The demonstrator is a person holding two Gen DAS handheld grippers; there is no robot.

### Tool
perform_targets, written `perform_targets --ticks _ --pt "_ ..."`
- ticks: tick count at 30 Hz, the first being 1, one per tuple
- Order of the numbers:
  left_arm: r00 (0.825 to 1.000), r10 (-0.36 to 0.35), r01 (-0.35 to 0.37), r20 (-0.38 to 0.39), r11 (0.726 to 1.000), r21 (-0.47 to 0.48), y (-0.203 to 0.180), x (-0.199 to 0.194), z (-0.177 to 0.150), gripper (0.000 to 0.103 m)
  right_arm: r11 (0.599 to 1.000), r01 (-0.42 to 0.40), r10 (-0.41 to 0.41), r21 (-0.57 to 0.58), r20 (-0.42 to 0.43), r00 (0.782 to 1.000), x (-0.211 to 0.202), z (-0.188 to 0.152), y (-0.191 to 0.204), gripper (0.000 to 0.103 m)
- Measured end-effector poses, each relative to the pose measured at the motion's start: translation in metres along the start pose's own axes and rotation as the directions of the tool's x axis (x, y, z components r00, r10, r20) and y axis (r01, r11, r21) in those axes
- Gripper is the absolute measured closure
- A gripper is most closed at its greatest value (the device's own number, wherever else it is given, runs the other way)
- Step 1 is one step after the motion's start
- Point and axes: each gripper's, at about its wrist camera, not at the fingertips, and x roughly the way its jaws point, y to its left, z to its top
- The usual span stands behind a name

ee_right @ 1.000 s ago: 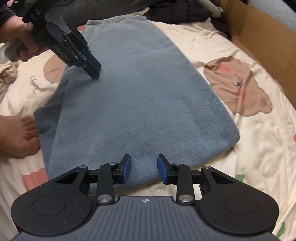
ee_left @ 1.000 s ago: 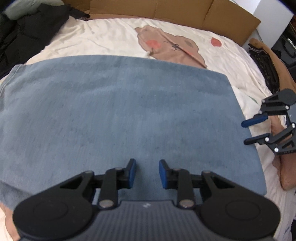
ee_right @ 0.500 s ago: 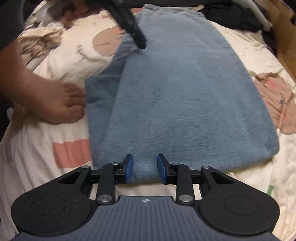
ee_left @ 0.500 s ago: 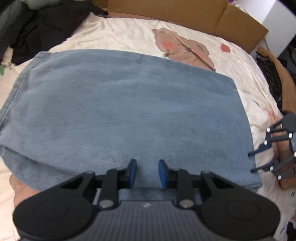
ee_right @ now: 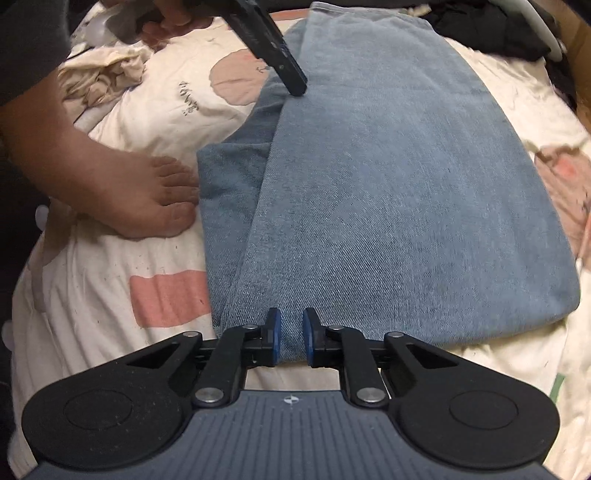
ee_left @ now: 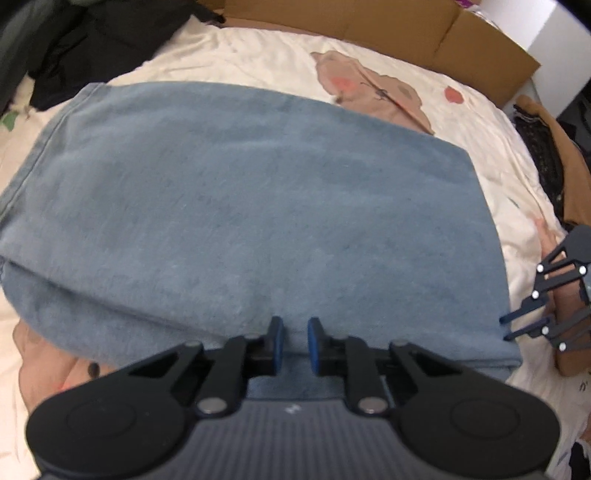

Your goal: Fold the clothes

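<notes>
A pair of blue jeans (ee_left: 258, 221) lies folded lengthwise on the bed, also shown in the right wrist view (ee_right: 388, 184). My left gripper (ee_left: 293, 345) is open with its fingers either side of the jeans' near long edge. In the right wrist view it shows at the far left edge of the jeans (ee_right: 284, 70). My right gripper (ee_right: 290, 339) is open with its fingers straddling the near end of the jeans. In the left wrist view it sits at the jeans' right end (ee_left: 517, 328).
The cream bedsheet (ee_right: 110, 295) has bear and pink patch prints. A bare foot (ee_right: 147, 199) rests on the sheet beside the jeans. Dark clothes (ee_left: 92, 44) are piled at the far corner. Cardboard (ee_left: 369, 29) lines the bed's far side.
Both grippers moved down and in to the jeans' edges. The left came back to the near long edge; the right now has the jeans' end between its fingers, slightly narrower.
</notes>
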Motion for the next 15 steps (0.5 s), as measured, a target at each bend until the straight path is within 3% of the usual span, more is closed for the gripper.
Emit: perform_targets --ticks 4,9,15 --pt "1.0 0.007 -0.007 -0.011 1.0 0.008 0.001 0.003 -0.001 0.087 0.998 -0.022 0.021 0.066 0.013 1.0 -0.001 -0.002 -0.009 0.088" --pt "0.999 0.015 -0.016 -0.032 0.999 -0.039 0.009 0.014 -0.002 0.096 0.999 -0.012 0.012 0.045 0.005 1.0 0.006 -0.004 -0.006 0.088" --pt "0.999 0.021 -0.022 -0.041 0.999 -0.044 0.009 0.017 -0.003 0.098 0.998 -0.02 0.019 0.067 0.013 1.0 0.003 -0.001 -0.008 0.087"
